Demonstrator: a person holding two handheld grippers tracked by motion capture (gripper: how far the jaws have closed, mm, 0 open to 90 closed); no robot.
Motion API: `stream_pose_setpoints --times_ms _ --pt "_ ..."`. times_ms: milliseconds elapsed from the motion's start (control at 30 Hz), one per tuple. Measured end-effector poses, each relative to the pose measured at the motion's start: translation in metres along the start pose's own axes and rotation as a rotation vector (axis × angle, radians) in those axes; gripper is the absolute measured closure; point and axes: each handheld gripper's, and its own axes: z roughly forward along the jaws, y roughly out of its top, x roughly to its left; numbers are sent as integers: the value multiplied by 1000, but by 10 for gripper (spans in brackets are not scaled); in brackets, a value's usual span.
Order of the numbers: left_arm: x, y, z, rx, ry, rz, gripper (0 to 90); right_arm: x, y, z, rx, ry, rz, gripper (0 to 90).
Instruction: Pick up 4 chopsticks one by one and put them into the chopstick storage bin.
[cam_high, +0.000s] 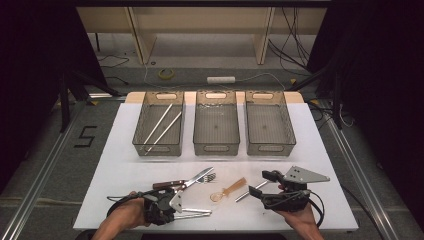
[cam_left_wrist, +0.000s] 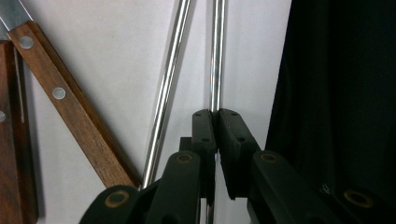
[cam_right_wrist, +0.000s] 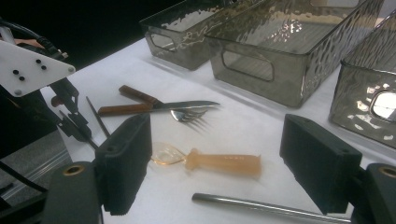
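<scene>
We see the left gripper (cam_left_wrist: 216, 113) low at the near edge of the white table (cam_high: 125, 165), its jaws pressed together on the end of a thin metal rod (cam_left_wrist: 216, 56) — the rod runs straight out from between the pads and lies flat on the table. A second metal rod (cam_left_wrist: 166, 93) lies just beside it, angled slightly away. To their left in the left gripper view lie two wooden handles (cam_left_wrist: 65, 102), one riveted, with a blade starting at its top end.

From the high view we find the left gripper (cam_high: 165, 202) at the table's front left, with the knife (cam_high: 192, 179) and the fork (cam_high: 207, 177) crossing just beyond it.

The right gripper (cam_right_wrist: 215, 163) hangs above the table with its jaws spread wide and nothing between them. Past them lie a translucent orange spoon (cam_right_wrist: 210, 161) and, nearer, another metal rod (cam_right_wrist: 261, 206).

Three clear bins (cam_high: 216, 127) stand in a row at the far side — the left one holds two more rods (cam_high: 162, 125).
</scene>
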Motion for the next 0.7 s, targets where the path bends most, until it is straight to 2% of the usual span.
stream_pose_setpoints --times_ms 400,500,600,700 --pt "-1 1 0 4 3 1 848 0 0 0 4 -1 -2 262" --pt "-1 1 -1 -10 -12 -21 849 0 0 0 3 -1 -2 263" --pt "-1 2 -4 -19 -8 -42 850 0 0 0 4 0 -3 263" --pt "-1 3 -9 -49 -34 -67 850 0 0 0 4 -1 -3 263"
